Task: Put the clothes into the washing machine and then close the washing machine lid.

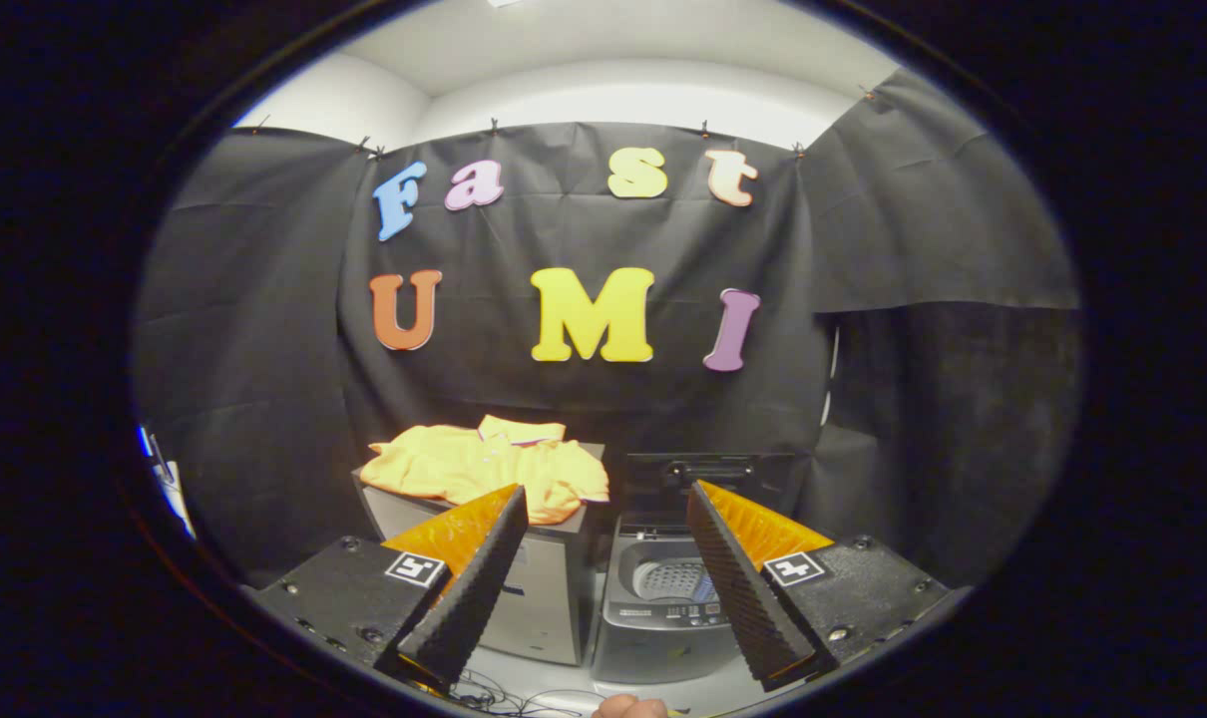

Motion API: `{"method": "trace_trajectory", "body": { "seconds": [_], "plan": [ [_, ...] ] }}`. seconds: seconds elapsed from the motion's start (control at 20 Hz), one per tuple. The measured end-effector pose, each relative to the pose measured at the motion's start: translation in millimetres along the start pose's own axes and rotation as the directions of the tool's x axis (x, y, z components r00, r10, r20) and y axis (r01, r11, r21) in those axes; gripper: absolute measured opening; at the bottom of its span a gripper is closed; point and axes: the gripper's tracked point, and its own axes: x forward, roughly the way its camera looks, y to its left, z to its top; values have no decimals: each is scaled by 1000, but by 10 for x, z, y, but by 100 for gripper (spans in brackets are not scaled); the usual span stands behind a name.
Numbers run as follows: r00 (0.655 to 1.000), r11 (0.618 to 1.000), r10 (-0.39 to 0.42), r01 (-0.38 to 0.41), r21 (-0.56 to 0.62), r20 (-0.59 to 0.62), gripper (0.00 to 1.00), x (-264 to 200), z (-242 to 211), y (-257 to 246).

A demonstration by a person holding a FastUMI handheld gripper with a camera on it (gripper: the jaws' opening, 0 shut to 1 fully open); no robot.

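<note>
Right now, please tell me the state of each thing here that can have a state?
gripper: open, fingers apart, holding nothing.
yellow shirt: lying crumpled on top of the grey cabinet, beyond the fingers, not yet picked up.
washing machine: lid raised, drum open.

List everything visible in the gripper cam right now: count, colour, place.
Garment: 1, yellow-orange, lying crumpled on top of the cabinet, beyond the fingers.
Cabinet: 1, grey, beside the washing machine, partly behind one finger.
Washing machine: 1, grey top-loader, lid raised, drum visible, seen between the fingers and beyond them.
Lid: 1, dark, standing upright at the back of the machine.
Cables: a few, dark, on the pale floor in front of the cabinet.
Hand: 1, part of it showing low between the fingers.
Gripper: 1, fingers spread wide apart, holding nothing, short of the cabinet and machine.
</note>
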Motion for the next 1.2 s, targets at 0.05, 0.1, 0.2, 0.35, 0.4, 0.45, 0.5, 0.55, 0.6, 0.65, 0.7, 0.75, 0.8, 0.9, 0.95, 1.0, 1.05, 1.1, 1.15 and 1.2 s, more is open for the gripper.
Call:
{"method": "trace_trajectory", "body": {
  "seconds": [0.05,0.1,0.2,0.35,0.4,0.45,0.5,0.55,0.6,0.65,0.7,0.75,0.8,0.9,0.95,1.0,1.05,1.1,1.15,1.2],
  "plan": [
    [1000,1000,20,-20,-2,-7,100,124,25,88],
    [999,999,41,-41,-3,-16,100,276,49,185],
    [995,995,94,-93,24,-41,100,622,84,423],
    [982,985,167,-163,51,-90,100,1246,114,801],
    [976,983,184,-180,49,-112,100,1444,116,923],
    [972,981,194,-189,46,-131,100,1663,107,1036],
    [969,980,200,-196,44,-142,100,1874,115,1136],
    [967,979,205,-201,42,-152,100,2078,111,1231],
    [965,979,203,-198,45,-164,100,2275,100,1326],
    [961,978,207,-201,51,-181,100,2461,54,1418],
    [955,978,208,-199,63,-210,100,2634,-15,1507],
    [948,976,215,-199,87,-236,100,2762,-82,1591],
    [941,975,215,-193,107,-260,100,2896,-152,1667],
    [925,980,192,-163,114,-329,100,3161,-330,1731],
    [917,982,183,-151,116,-355,100,3265,-395,1758],
    [904,983,174,-139,118,-390,100,3354,-479,1782],
    [891,983,177,-138,121,-418,100,3405,-554,1821],
    [878,983,180,-141,120,-444,100,3449,-649,1849],
    [869,984,175,-137,114,-464,100,3481,-706,1845],
    [862,984,175,-136,114,-475,100,3492,-750,1857]
  ]
}}
